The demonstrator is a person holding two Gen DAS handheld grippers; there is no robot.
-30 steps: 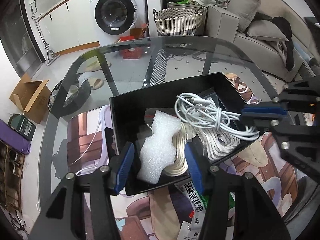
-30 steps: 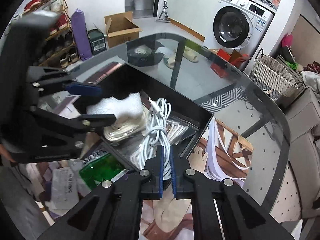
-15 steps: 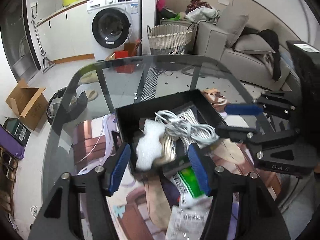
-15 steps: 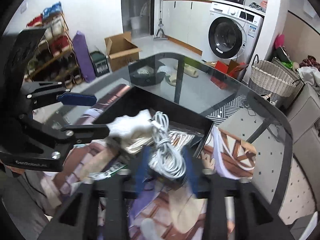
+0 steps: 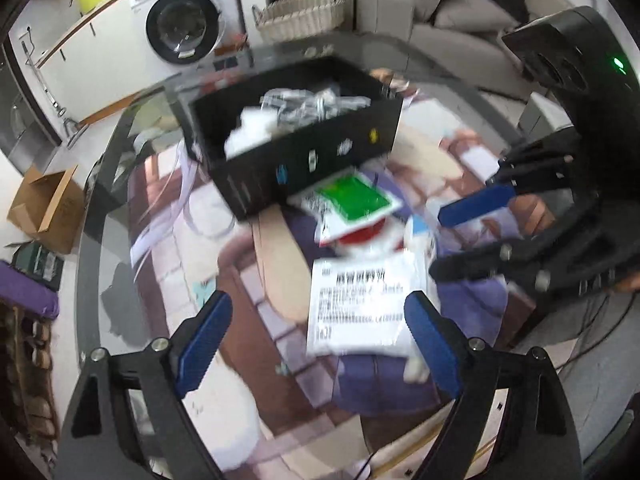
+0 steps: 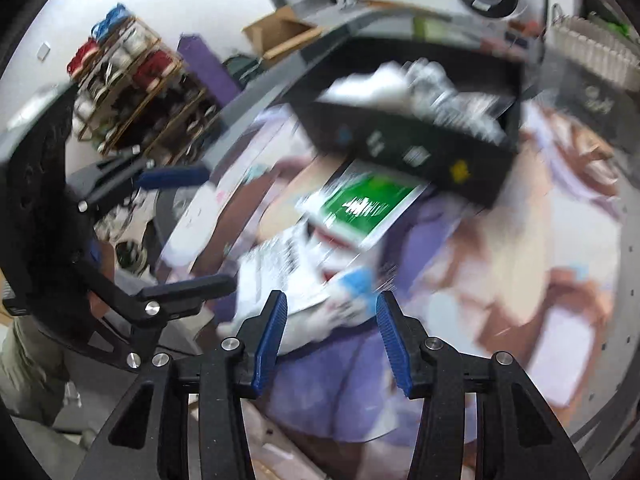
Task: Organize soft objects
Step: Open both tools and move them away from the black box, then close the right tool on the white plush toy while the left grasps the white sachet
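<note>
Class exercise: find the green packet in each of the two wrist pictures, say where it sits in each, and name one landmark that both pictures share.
Left wrist view: the green packet lies right of the middle, just below the black box, on the glass table.
Right wrist view: the green packet lies near the middle, under the box's front edge, blurred.
Shared landmark: the black box, holding white things in both views.

This is a lived-in home, a living room joined to a laundry corner. At far left a washing machine [image 5: 184, 26] sits under a white counter; a wicker basket [image 5: 300, 12] and grey sofa [image 5: 452, 36] stand far right. A shoe rack [image 6: 132, 92] and cardboard box [image 5: 46, 208] line the left side, around a glass table [image 5: 100, 280].
</note>
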